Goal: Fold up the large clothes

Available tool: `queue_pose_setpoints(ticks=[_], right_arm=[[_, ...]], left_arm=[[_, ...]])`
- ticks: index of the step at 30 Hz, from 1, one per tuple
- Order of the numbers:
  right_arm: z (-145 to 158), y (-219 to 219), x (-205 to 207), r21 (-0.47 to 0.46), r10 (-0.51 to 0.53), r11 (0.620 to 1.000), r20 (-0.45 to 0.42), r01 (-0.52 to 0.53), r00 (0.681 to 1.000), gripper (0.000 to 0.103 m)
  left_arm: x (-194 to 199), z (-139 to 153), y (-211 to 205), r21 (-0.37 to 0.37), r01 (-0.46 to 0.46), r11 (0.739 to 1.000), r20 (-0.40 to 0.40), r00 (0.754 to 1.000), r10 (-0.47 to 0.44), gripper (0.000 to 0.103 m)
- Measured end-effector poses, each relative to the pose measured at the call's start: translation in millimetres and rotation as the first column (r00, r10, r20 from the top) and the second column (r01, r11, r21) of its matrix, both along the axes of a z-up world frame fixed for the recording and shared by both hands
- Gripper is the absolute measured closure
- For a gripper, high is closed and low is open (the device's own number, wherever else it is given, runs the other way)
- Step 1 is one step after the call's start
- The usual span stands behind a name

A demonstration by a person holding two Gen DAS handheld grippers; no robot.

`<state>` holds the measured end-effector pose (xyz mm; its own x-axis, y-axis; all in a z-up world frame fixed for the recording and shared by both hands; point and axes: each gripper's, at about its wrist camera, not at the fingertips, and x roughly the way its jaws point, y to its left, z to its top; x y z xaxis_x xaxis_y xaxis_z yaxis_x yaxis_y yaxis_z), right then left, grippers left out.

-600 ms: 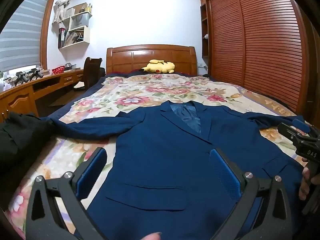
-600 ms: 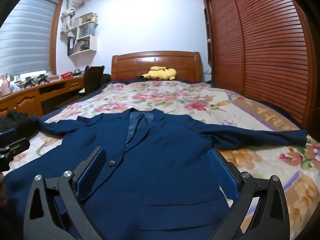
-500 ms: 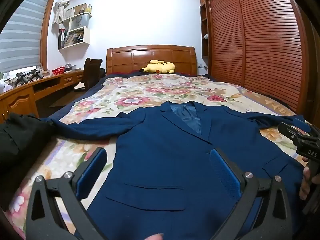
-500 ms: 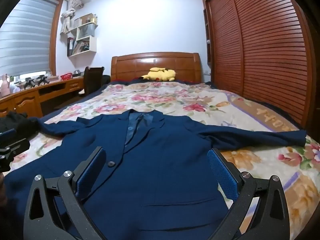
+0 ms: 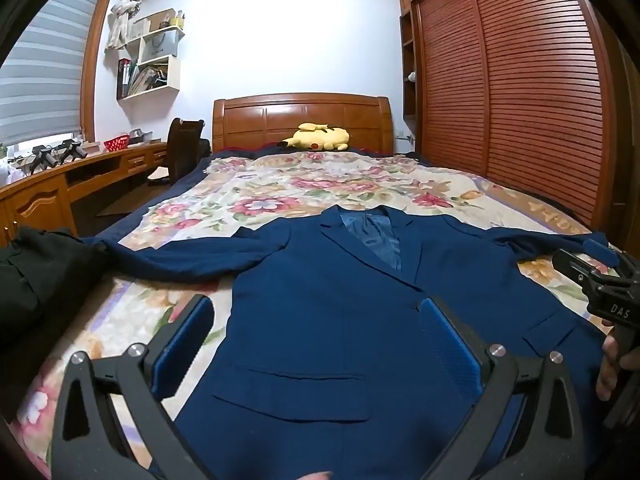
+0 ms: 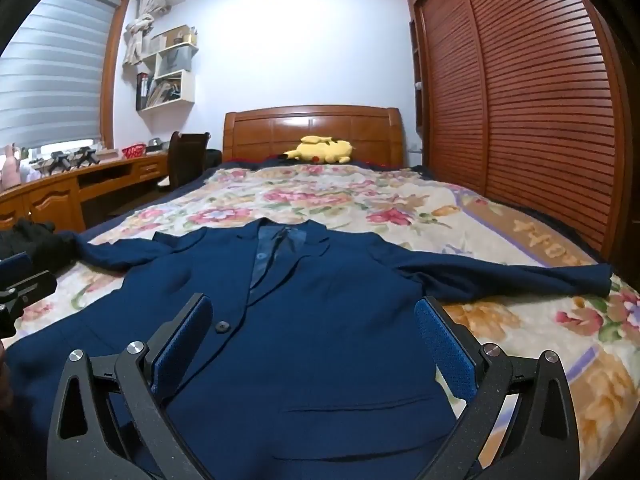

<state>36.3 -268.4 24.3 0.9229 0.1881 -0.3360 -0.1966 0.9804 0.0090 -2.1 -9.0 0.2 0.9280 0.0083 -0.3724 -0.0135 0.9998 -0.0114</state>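
Observation:
A navy blue suit jacket (image 5: 340,312) (image 6: 304,320) lies face up and flat on the floral bedspread (image 5: 280,196) (image 6: 320,200), collar away from me, both sleeves spread out to the sides. My left gripper (image 5: 316,320) hovers open above the jacket's left half, nothing between its blue pads. My right gripper (image 6: 312,320) hovers open above the jacket's right half near the front button, also holding nothing. The right gripper shows at the right edge of the left wrist view, held by a hand (image 5: 608,364).
A dark garment (image 5: 36,280) (image 6: 36,240) is piled at the bed's left edge. A yellow plush toy (image 5: 318,138) lies by the wooden headboard (image 5: 300,120). A slatted wardrobe (image 5: 520,100) runs along the right; a desk (image 5: 60,184) and chair (image 5: 182,148) stand left.

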Motion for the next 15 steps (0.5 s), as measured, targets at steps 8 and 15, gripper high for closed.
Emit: queue_pose_setpoints(ticks=[8,15], right_arm=[[-2.4,-3.3,-2.2,0.0,-0.001,1.0,0.002,0.001,1.0,0.0],[-0.5,-3.9,-1.7,-0.001,-0.002,1.0,0.008,0.002,1.0,0.0]], left_arm=[[-7.0,6.8,6.7,-0.014,0.003,1.0,0.017,1.0,-0.002,0.0],[-7.1,7.2,6.0,-0.012,0.002,1.0,0.017,1.0,-0.002,0.0]])
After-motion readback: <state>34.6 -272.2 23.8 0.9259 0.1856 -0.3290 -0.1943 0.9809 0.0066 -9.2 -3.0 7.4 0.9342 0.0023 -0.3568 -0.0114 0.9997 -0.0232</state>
